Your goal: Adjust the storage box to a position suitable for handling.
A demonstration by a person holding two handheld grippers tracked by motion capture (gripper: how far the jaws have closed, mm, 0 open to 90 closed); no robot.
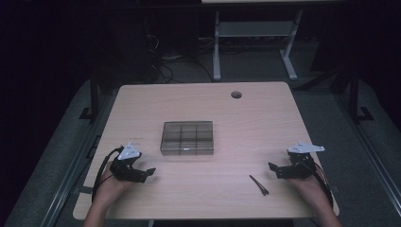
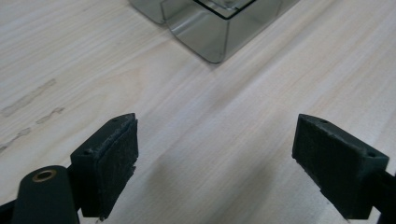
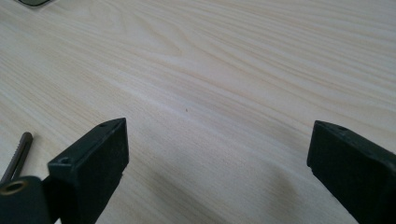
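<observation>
resting grippers [image 1: 144, 174] [image 1: 273, 168] agape beside box [image 1: 187, 138]

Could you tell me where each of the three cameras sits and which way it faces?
High view: above the person's side, looking forward and down on the table; both forearms show, with the left gripper and right gripper.
Left gripper view: rides the left gripper, looking along its open jaws toward the compartment box.
Right gripper view: rides the right gripper, low over the wood; tweezers at its left edge.
Shared: the high and left gripper views both show the box.
</observation>
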